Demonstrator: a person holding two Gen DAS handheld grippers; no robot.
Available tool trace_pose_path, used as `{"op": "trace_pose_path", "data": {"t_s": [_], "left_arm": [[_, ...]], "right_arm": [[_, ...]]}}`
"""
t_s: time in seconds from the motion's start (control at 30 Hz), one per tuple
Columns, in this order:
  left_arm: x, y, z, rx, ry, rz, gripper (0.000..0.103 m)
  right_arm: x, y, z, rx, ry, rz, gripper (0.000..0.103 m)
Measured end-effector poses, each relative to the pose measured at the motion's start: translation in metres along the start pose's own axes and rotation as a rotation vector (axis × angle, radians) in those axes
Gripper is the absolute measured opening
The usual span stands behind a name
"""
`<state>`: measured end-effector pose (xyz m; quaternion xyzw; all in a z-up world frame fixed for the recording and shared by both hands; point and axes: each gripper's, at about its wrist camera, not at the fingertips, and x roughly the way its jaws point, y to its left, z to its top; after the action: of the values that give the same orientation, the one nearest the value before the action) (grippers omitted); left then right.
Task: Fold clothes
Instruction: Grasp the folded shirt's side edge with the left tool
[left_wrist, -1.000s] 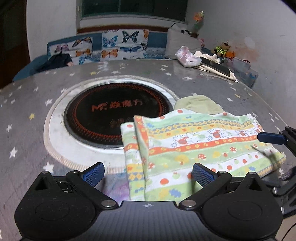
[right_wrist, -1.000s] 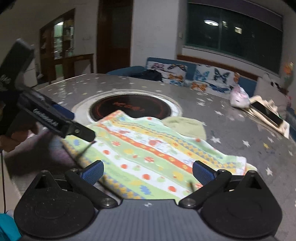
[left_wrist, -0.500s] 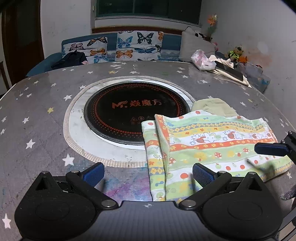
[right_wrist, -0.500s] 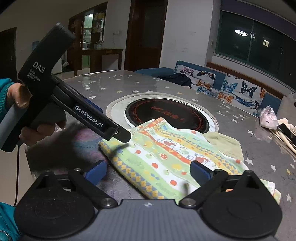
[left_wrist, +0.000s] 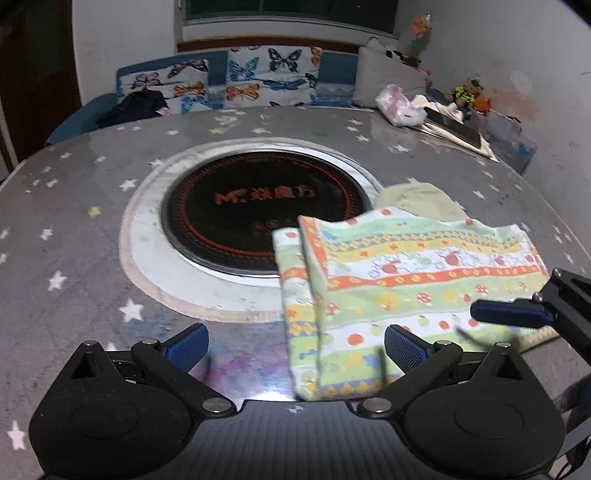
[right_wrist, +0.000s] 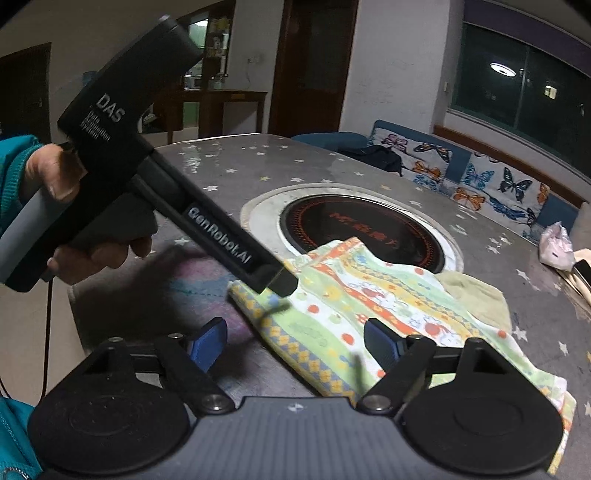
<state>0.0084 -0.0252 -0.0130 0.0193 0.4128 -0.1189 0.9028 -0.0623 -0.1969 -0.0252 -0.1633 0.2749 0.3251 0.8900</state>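
A folded patterned cloth (left_wrist: 406, 280), green with orange and yellow bands, lies on the grey starred table (left_wrist: 74, 221) at the front right. A plain pale green cloth (left_wrist: 417, 199) pokes out behind it. My left gripper (left_wrist: 295, 347) is open just above the table, with the patterned cloth's near left corner between its fingers. In the right wrist view the patterned cloth (right_wrist: 369, 302) runs away to the right. My right gripper (right_wrist: 295, 345) is closing over its near edge, the pads clear of the fabric. One of its fingers (left_wrist: 509, 314) hovers over the cloth's right end.
A round black hob (left_wrist: 266, 199) with a white ring sits in the table's middle. At the far right lie a pink bag (left_wrist: 399, 107) and a dark tablet (left_wrist: 454, 127). A butterfly-print sofa (left_wrist: 240, 81) stands behind. A hand in a teal sleeve (right_wrist: 55, 177) holds the left gripper.
The right gripper's jaws have narrowed. It has swung and rolled toward the cloth's near corner, bringing the left gripper's body close in its view. The left gripper has barely shifted.
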Motion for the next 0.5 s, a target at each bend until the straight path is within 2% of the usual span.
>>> {"op": "trace_pose_path", "data": {"t_s": [0.33, 0.5], "left_arm": [[0.003, 0.02, 0.004, -0.064, 0.013, 0.04, 0.103], [0.004, 0.026, 0.006, -0.084, 0.018, 0.034, 0.103]], "right_arm": [[0.024, 0.014, 0.012, -0.063, 0.033, 0.046, 0.07], [0.037, 0.019, 0.014, -0.087, 0.057, 0.052, 0.063]]}}
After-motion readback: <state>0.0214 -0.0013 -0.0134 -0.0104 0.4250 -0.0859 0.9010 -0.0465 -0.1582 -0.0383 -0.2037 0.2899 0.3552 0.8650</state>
